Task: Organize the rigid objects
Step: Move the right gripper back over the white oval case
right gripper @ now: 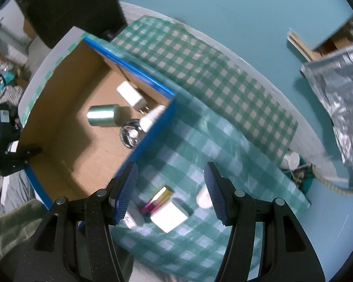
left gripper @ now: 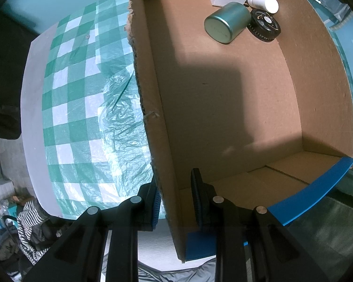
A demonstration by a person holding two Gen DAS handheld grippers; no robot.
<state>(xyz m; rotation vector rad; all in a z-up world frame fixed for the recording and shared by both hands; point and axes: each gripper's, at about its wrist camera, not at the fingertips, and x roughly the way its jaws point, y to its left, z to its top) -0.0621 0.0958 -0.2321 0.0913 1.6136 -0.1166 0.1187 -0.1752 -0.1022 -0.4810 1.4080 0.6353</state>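
Inside box (left gripper: 223, 98), tin (left gripper: 227, 22) on side, seemingly base toward camera.

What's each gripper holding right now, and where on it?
Left gripper pinches the cardboard box by its side wall near the corner. Right gripper holds nothing.

We see a green-and-white checked cloth (left gripper: 66, 108) spread over the counter (left gripper: 33, 122), with crinkled clear plastic film (left gripper: 122, 117) lying on it. A silvery foil bag (right gripper: 341, 108) sits well apart; striped fabric (left gripper: 28, 213), perhaps clothing, lies below the counter.
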